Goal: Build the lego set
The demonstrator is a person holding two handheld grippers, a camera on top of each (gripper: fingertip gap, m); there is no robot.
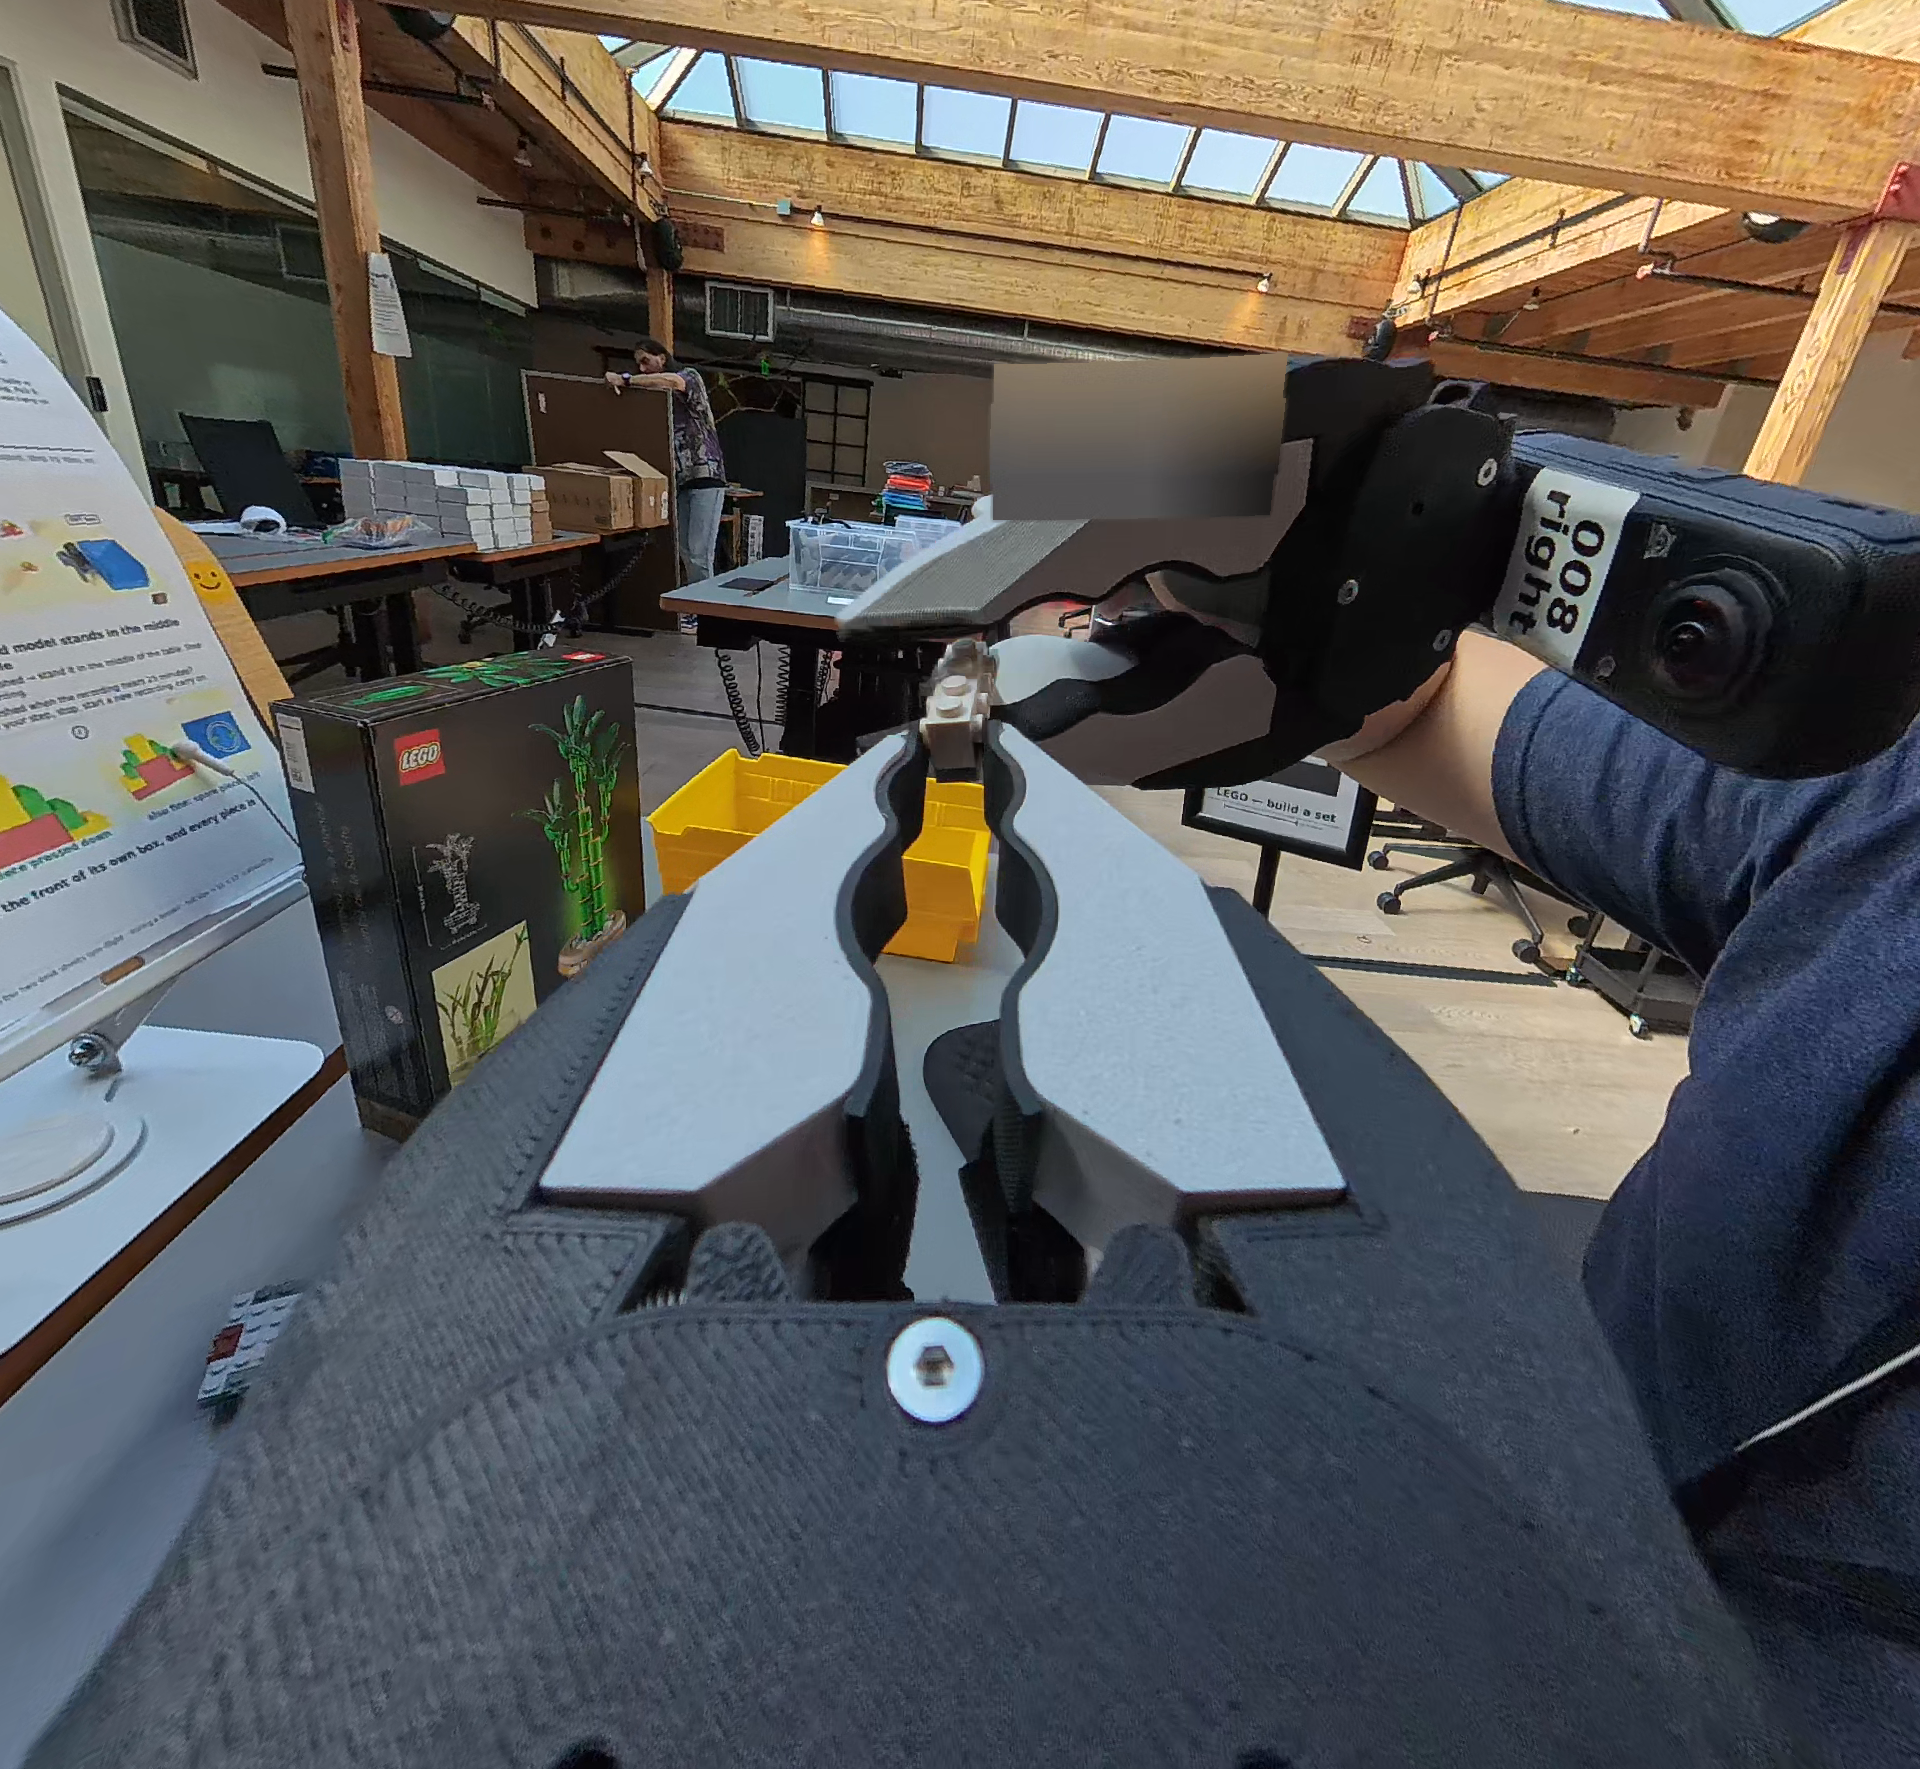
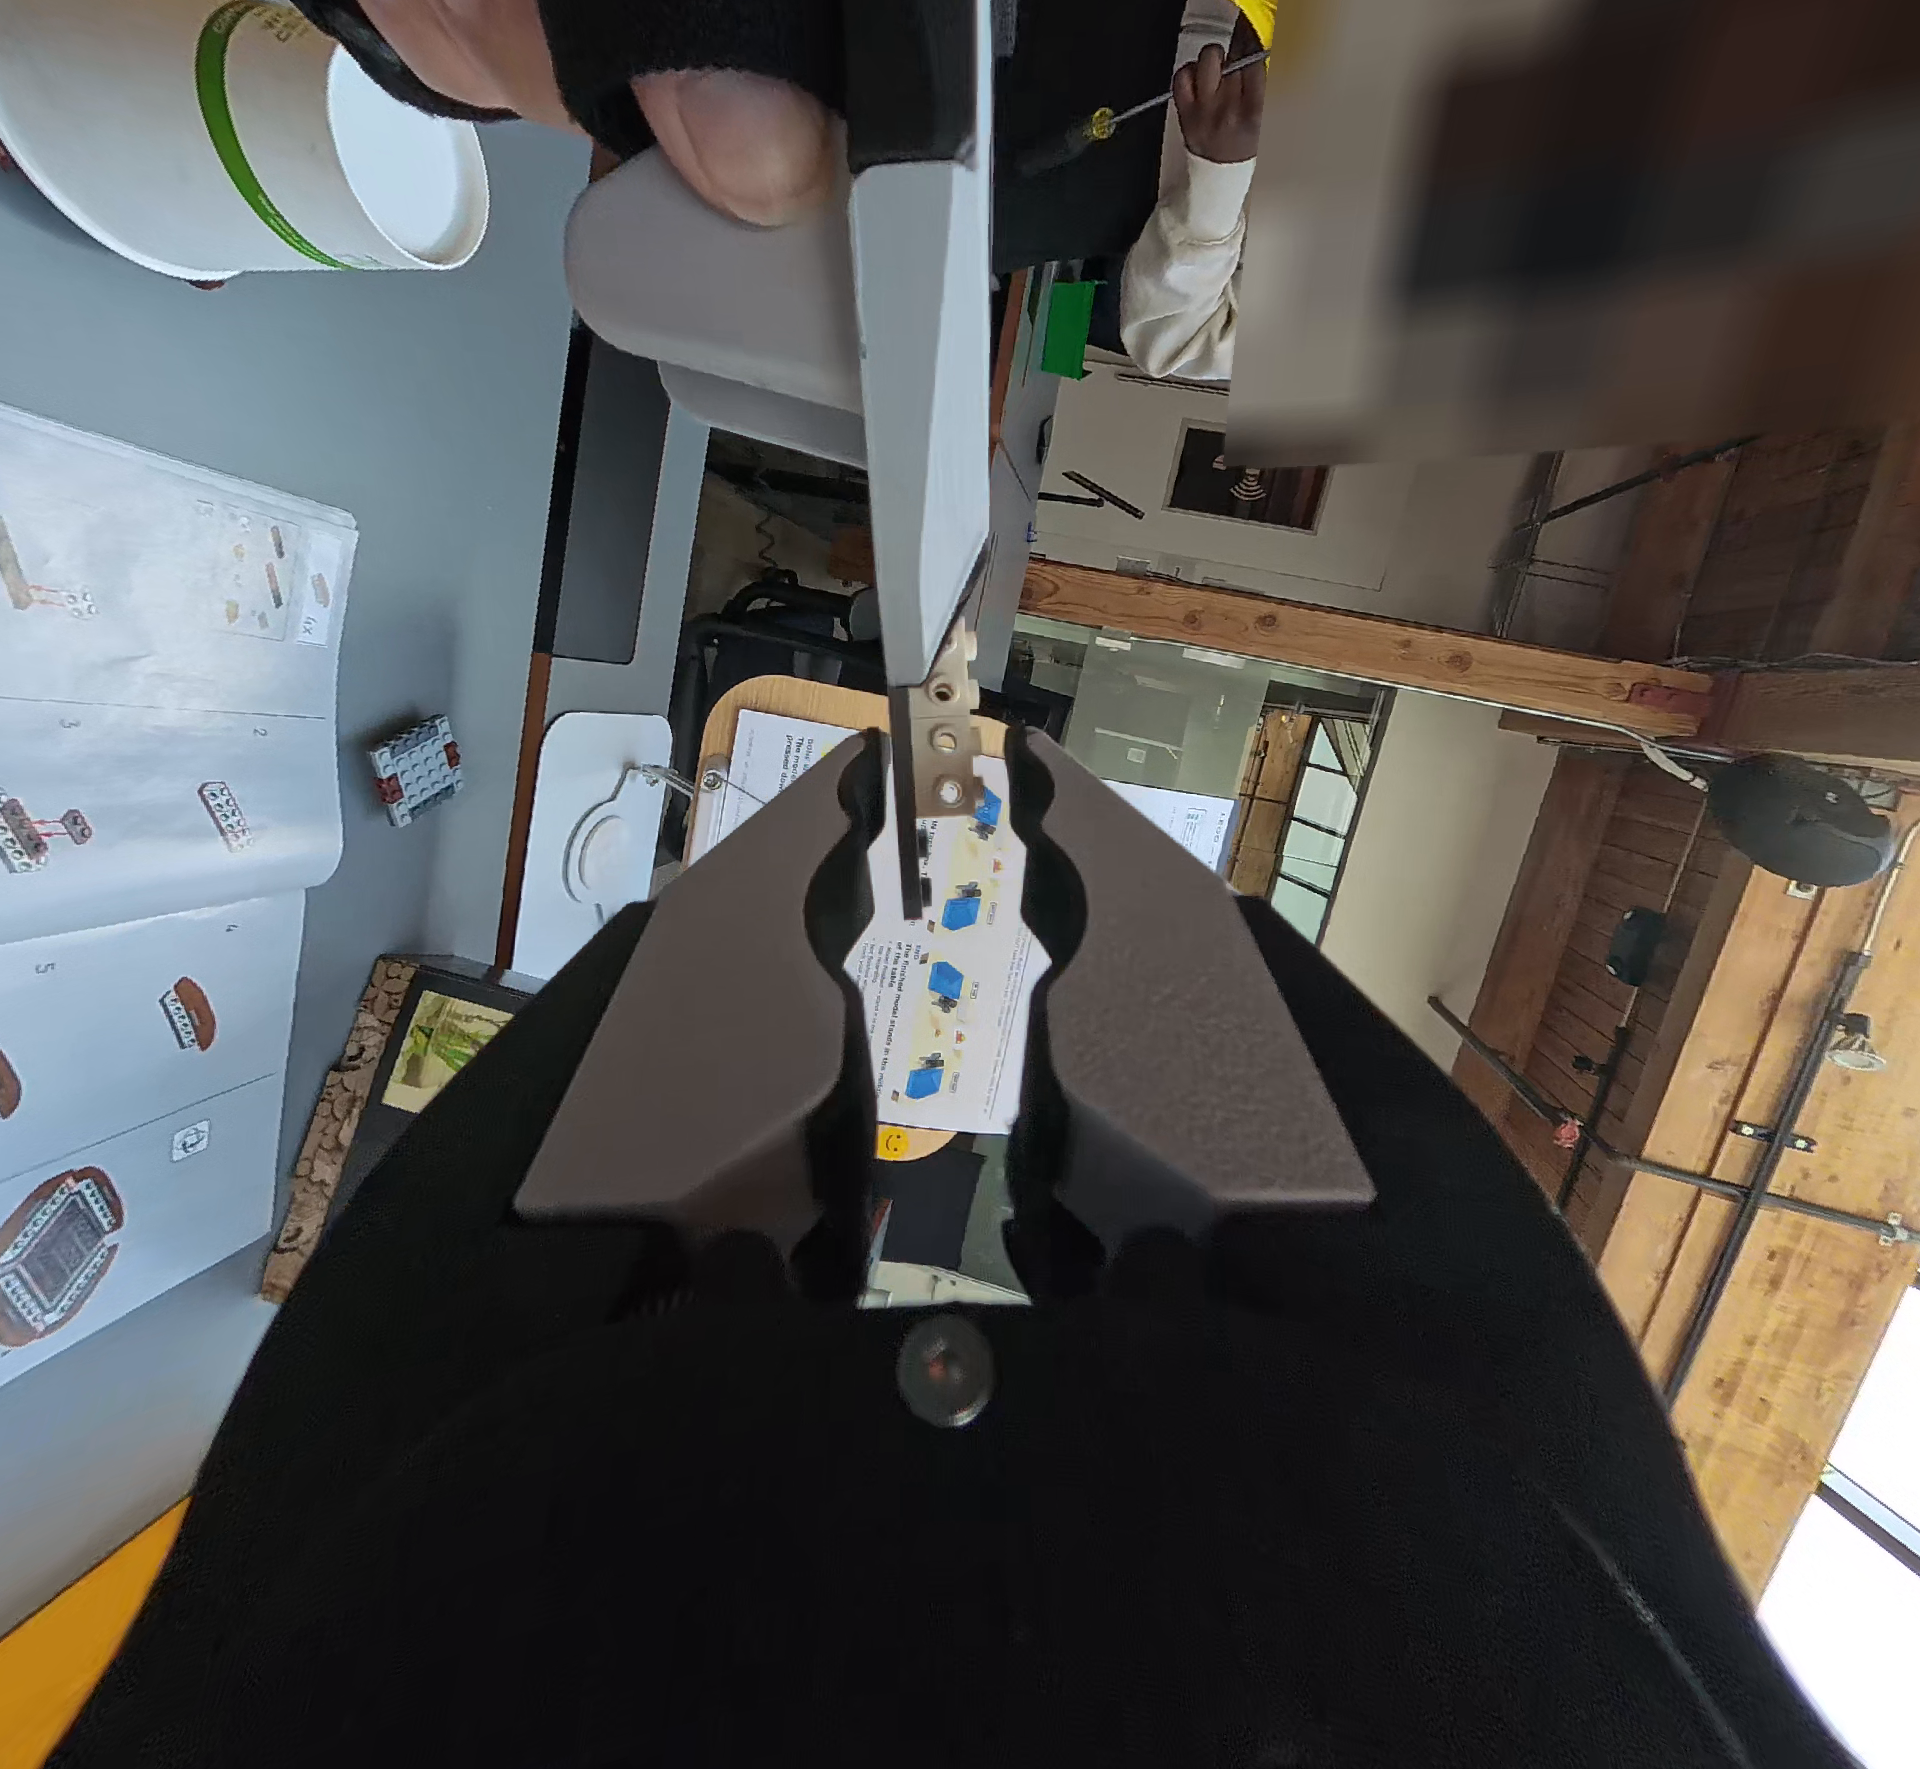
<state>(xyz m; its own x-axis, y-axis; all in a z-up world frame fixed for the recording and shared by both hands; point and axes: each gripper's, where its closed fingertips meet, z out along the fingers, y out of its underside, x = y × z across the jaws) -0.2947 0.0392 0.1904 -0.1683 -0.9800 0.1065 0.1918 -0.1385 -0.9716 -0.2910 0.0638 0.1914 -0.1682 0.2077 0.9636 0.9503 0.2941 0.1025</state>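
My left gripper (image 1: 956,745) is shut on a small tan lego piece (image 1: 958,717) and holds it in the air, well above the table. The piece sticks out past the fingertips. My right gripper (image 2: 945,755) comes in from the right, turned on its side. It is open, with its tips on either side of the same tan piece (image 2: 943,753) and a gap left on one side. In the left wrist view, one of the right gripper's fingers (image 1: 935,576) lies above the piece. In the right wrist view, a left finger (image 2: 920,389) shows edge-on.
On the grey table are a small grey brick assembly (image 2: 416,769), an open instruction booklet (image 2: 156,784) and a paper cup (image 2: 239,109). The black lego box (image 1: 468,888), a yellow bin (image 1: 790,815) and an instruction sheet on a stand (image 1: 104,680) stand behind.
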